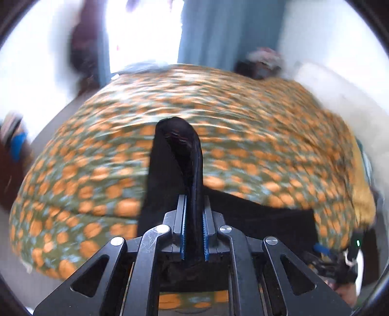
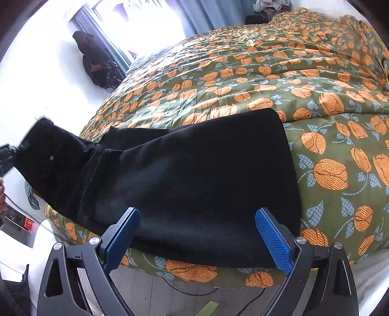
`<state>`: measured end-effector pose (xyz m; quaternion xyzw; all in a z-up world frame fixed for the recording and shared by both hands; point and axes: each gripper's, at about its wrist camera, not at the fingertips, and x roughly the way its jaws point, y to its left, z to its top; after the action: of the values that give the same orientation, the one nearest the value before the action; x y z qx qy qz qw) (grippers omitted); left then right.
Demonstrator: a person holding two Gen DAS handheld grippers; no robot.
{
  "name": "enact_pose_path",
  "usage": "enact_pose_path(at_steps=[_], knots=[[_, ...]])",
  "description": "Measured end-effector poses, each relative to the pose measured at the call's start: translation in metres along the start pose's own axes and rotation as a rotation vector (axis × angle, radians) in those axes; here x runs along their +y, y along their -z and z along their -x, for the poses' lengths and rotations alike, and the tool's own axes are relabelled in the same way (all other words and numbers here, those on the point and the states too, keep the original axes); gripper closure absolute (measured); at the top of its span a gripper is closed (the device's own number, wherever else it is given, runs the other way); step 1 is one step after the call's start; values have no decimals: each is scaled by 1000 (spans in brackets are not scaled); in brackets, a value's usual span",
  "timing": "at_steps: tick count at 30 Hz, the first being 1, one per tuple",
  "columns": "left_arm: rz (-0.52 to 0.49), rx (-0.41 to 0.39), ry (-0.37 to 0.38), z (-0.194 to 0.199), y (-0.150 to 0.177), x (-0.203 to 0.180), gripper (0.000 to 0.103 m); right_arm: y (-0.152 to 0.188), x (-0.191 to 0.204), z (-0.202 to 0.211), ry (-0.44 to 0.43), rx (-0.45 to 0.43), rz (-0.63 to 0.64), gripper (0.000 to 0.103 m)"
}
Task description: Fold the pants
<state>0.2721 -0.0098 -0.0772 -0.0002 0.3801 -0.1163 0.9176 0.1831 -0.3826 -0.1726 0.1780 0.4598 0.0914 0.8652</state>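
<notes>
A bedroom in a home. A wide bed (image 2: 279,80) under an olive duvet printed with orange fruit fills the room, with blue curtains (image 1: 218,31) beside a bright window (image 2: 145,21) and white walls.

Blown-out daylight from the window (image 2: 145,21) — left view motion-blurred, right sharp, both fisheye-bent at edges.

The pants (image 2: 194,175) lie across the near edge of the bedspread (image 2: 279,73), which covers the bed. Their left end is lifted off the bed, clamped in the left gripper (image 1: 194,218), whose jaws are closed on the fabric. The right gripper (image 2: 197,243) sits just before the pants' near edge, jaws apart. Behind the bed stands a window (image 2: 145,21), curtains (image 1: 226,31) to its right.
</notes>
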Motion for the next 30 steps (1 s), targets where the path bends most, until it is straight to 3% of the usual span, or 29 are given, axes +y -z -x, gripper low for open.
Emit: enact_pose_path(at_steps=[1, 4, 7, 8, 10, 11, 12, 15, 17, 19, 21, 24, 26, 30], knots=[[-49, 9, 28, -12, 4, -29, 97, 0, 0, 0, 2, -1, -3, 8], [-175, 166, 145, -71, 35, -112, 95, 0, -2, 3, 7, -11, -8, 8], [-281, 323, 157, -110, 68, -160, 94, 0, -8, 11, 23, -35, -22, 8], [-268, 330, 199, -105, 71, -161, 90, -1, -10, 15, 29, -48, -29, 8], [-240, 300, 261, -85, 69, -151, 60, -2, -15, 25, 43, -82, -40, 8], [-212, 255, 242, -70, 63, -136, 38, -1, -19, 31, 51, -103, -53, 8], [-188, 210, 213, -55, 56, -118, 29, -1, -22, 34, 57, -113, -65, 8], [-77, 115, 84, -26, 38, -53, 29, -2, -28, 33, 32, -114, -105, 8], [37, 80, -16, -18, 34, -4, 36, -6, -22, 29, -15, -103, -88, 8], [100, 94, -92, -22, 39, 28, 62, -10, -6, 25, -75, -93, -30, 8], [113, 143, -101, -40, 53, 40, 91, -13, 11, 19, -158, -72, 30, 8], [6, 237, -78, -81, 83, 15, 100, -17, 39, 4, -334, -2, 103, 8], [-126, 243, -139, -102, 105, -13, 100, -19, 58, -12, -424, 66, 157, 8], [-150, 212, -177, -103, 116, -21, 100, -18, 79, -45, -437, 157, 225, 8]])
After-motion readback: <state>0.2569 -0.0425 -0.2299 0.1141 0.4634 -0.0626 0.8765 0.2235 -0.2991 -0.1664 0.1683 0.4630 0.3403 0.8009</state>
